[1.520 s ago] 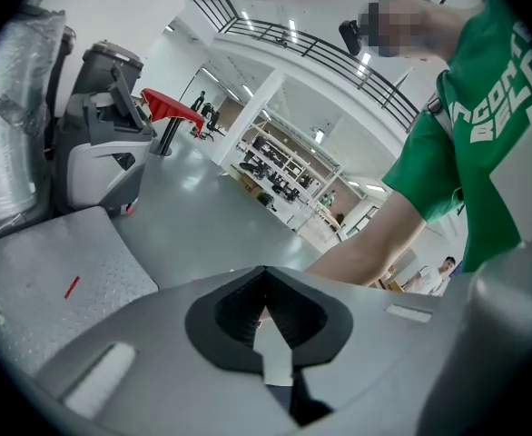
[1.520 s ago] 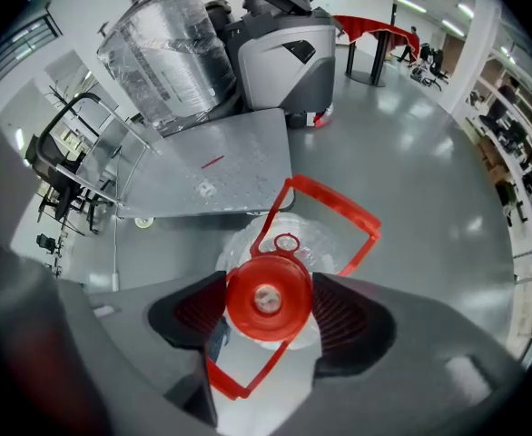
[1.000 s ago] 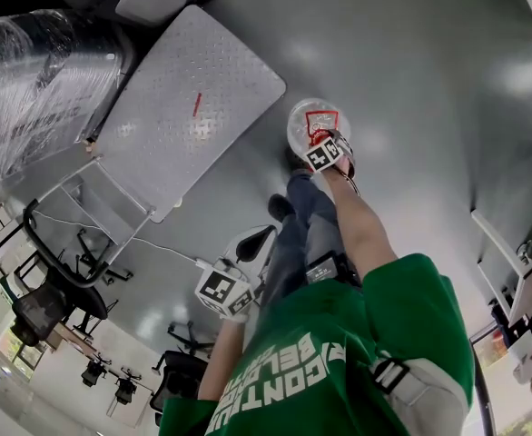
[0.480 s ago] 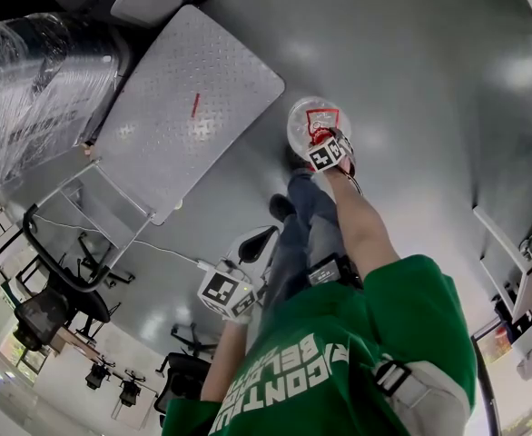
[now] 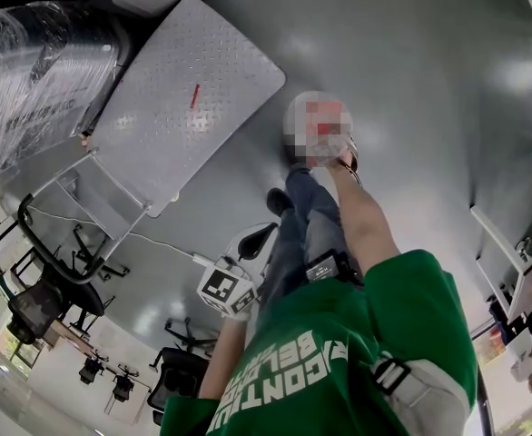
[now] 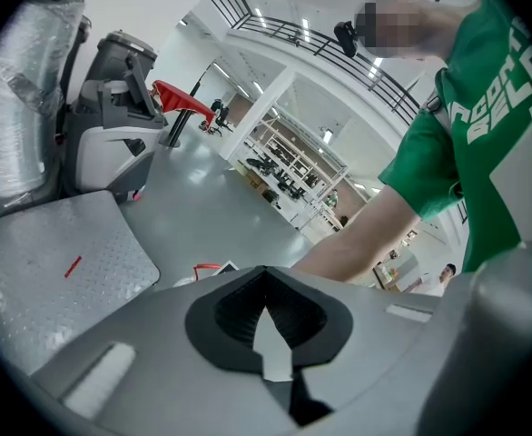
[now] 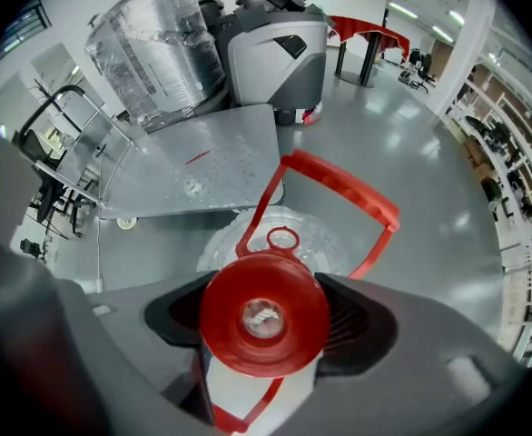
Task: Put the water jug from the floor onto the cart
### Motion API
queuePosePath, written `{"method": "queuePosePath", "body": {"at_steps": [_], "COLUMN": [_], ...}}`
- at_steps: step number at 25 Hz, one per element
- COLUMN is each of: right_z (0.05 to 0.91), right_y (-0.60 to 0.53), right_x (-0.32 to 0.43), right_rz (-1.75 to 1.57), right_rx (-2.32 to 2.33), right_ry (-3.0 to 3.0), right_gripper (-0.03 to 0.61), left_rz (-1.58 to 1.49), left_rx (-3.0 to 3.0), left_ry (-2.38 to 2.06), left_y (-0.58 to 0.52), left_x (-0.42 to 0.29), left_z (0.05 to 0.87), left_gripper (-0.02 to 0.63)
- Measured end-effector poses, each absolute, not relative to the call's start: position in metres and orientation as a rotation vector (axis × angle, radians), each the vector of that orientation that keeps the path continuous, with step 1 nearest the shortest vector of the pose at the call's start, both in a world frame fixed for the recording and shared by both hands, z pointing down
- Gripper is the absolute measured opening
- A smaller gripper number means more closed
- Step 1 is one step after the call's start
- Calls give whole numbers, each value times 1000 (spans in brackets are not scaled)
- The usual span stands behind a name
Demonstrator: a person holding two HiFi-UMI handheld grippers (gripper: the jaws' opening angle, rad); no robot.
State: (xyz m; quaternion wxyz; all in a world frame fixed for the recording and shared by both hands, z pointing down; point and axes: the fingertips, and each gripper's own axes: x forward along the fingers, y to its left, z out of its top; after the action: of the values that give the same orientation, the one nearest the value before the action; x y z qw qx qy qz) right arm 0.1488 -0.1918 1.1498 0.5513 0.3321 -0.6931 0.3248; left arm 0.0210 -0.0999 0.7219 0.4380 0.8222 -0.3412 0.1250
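The clear water jug point(image 7: 275, 234) with a red cap point(image 7: 264, 312) and a raised red handle point(image 7: 343, 189) stands on the grey floor beside the cart. In the head view the jug point(image 5: 302, 107) is partly under a mosaic patch. My right gripper point(image 7: 264, 314) is shut on the jug's neck just under the cap; in the head view it point(image 5: 336, 155) sits at the jug's near side. The cart's grey checker-plate deck point(image 5: 184, 89) lies left of the jug and is bare apart from a red mark. My left gripper point(image 5: 226, 291) hangs shut and empty by the person's leg.
A big plastic-wrapped drum point(image 5: 25, 62) and a grey machine point(image 7: 275, 48) stand behind the cart. The cart's black push handle point(image 5: 53, 252) is at its near end, with office chairs point(image 5: 39, 307) beyond. A white cable point(image 5: 162, 246) crosses the floor. Shelving point(image 5: 511, 252) is at right.
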Motion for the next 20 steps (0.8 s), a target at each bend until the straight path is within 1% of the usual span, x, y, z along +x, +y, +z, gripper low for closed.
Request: {"method": "queuePosePath", "body": {"at_steps": [4, 10, 20], "right_z": [1134, 1089, 969], "right_y": [-194, -202, -257], "right_x": [152, 166, 185], "right_rz": [821, 838, 710], "right_rx": [806, 844, 973], "right_ry": [-1646, -1696, -1865], "right_gripper": [307, 307, 307], "left_rz": [305, 276, 215], "left_rx": [2059, 2116, 2249], "left_ry": [-869, -899, -948], "left_y": [-106, -118, -140], "left_x": [17, 19, 27], "left_z": [713, 694, 642], "left_gripper": [11, 11, 11]}}
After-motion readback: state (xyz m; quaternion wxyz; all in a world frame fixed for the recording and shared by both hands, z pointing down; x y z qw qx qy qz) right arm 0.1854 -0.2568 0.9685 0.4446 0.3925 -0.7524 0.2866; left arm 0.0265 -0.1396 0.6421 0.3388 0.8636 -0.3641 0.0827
